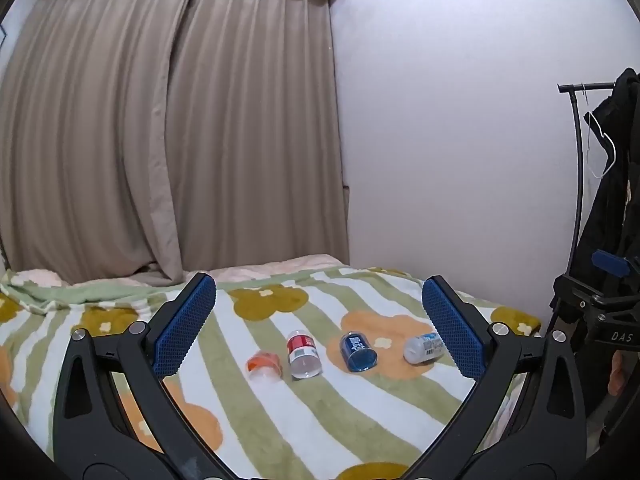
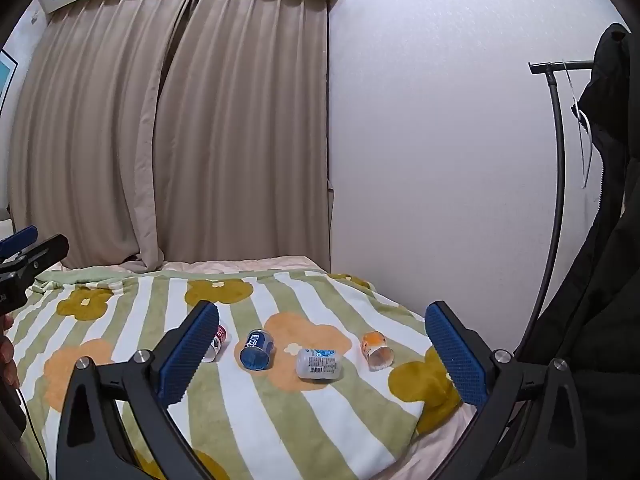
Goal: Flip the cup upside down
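Several small cups lie on their sides on a flowered striped blanket (image 1: 320,412). In the left wrist view: an orange cup (image 1: 265,365), a red-labelled clear cup (image 1: 303,354), a blue cup (image 1: 357,351) and a white cup (image 1: 424,347). In the right wrist view: the red cup (image 2: 218,342) partly behind my left finger, the blue cup (image 2: 257,350), the white cup (image 2: 319,363) and another orange cup (image 2: 376,350). My left gripper (image 1: 320,340) is open and empty, above and short of the cups. My right gripper (image 2: 320,356) is open and empty, also short of them.
Beige curtains (image 1: 160,140) hang behind the bed. A white wall (image 1: 440,140) stands at the right. A black clothes rack (image 2: 556,160) with a dark coat (image 2: 600,280) stands by the bed's right edge. The left gripper's tip (image 2: 24,252) shows at the right wrist view's left edge.
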Available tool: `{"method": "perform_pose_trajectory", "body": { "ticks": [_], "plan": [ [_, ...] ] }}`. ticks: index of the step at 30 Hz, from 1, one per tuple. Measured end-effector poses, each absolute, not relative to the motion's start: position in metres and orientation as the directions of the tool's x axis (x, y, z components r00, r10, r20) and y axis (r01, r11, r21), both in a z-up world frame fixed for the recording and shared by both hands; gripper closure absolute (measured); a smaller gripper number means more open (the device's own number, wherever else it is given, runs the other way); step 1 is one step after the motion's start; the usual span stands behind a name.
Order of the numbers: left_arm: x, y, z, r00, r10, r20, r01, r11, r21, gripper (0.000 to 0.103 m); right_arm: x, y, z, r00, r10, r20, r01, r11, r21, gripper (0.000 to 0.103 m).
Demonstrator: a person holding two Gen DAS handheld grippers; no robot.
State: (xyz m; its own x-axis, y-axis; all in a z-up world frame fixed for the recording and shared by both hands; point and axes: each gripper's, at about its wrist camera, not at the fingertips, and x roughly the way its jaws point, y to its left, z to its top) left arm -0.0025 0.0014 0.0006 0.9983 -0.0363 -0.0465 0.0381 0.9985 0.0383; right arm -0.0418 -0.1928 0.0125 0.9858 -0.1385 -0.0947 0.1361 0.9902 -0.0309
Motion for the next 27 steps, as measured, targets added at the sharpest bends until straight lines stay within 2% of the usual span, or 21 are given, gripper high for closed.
{"method": "perform_pose_trajectory", "body": {
  "ticks": [27],
  "plan": [
    [-0.0012, -0.0058, 0.0035, 0.997, -0.057, -0.054, 0.059, 0.997, 0.040, 0.000, -0.0428, -0.1922, 0.0138, 0.989, -0.123, -0.086, 0.121, 0.992, -0.029, 0.000]
  ]
}}
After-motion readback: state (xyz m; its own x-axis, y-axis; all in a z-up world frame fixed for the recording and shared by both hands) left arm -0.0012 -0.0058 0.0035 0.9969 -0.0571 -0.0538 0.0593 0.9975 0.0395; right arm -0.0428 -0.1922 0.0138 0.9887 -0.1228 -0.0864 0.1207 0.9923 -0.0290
